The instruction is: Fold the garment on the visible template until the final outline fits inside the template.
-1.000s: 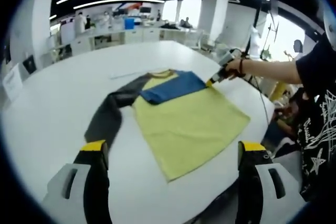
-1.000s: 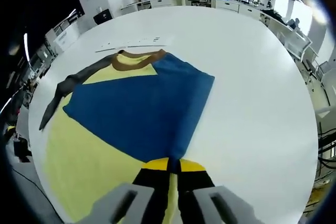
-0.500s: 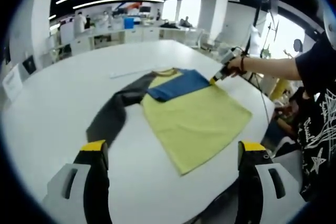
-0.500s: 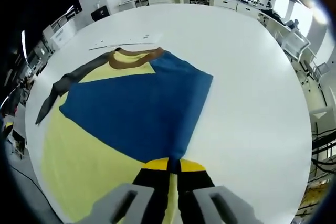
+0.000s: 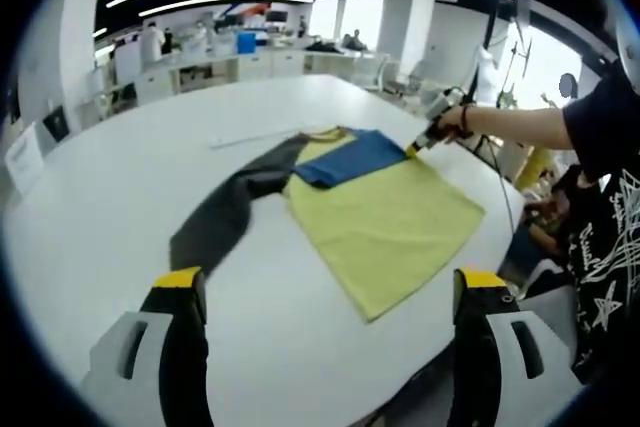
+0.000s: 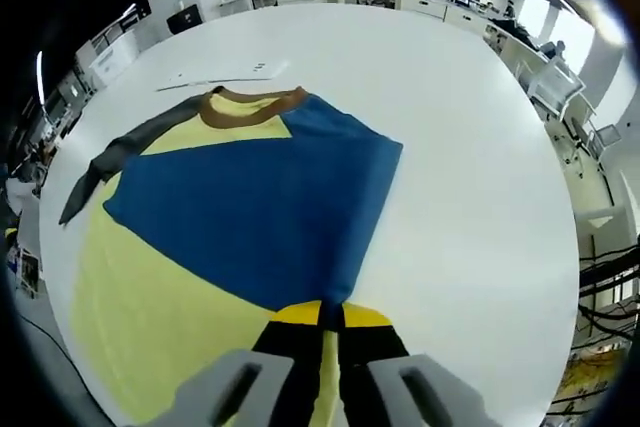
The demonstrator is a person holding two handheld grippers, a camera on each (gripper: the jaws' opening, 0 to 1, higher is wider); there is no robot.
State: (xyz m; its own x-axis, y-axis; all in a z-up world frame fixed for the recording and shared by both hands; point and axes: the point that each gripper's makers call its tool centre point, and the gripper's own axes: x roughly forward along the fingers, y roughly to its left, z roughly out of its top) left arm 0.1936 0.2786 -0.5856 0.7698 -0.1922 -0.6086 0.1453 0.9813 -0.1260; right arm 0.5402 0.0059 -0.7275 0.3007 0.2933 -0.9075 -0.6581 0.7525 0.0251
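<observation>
On a round white tabletop (image 5: 90,237), a yellow garment (image 5: 385,227) lies spread flat with its blue sleeve (image 6: 260,212) folded across the chest and its dark grey sleeve (image 5: 225,222) trailing outward. The right gripper (image 6: 328,325) has its jaws closed tight on the blue sleeve's cuff, near the garment's side edge, while the left gripper (image 5: 325,297) hangs above the near tabletop with jaws wide apart and nothing between them. The chief risk appears to be drag: with the cuff pinched and the body unpinned, any pull could slide or skew the whole garment, wrinkle the fold, or carry the hem toward the tabletop's rim, which lies near the yellow corner in the left gripper view. A release too high could let the sleeve flop askew. The grey sleeve looks yet to be folded. No template outline can be made out beneath the fabric, only faint marks (image 6: 215,75) beyond the brown collar (image 6: 250,105). Open tabletop stretches past the collar and the grey sleeve; a person's body crowds the right side.
</observation>
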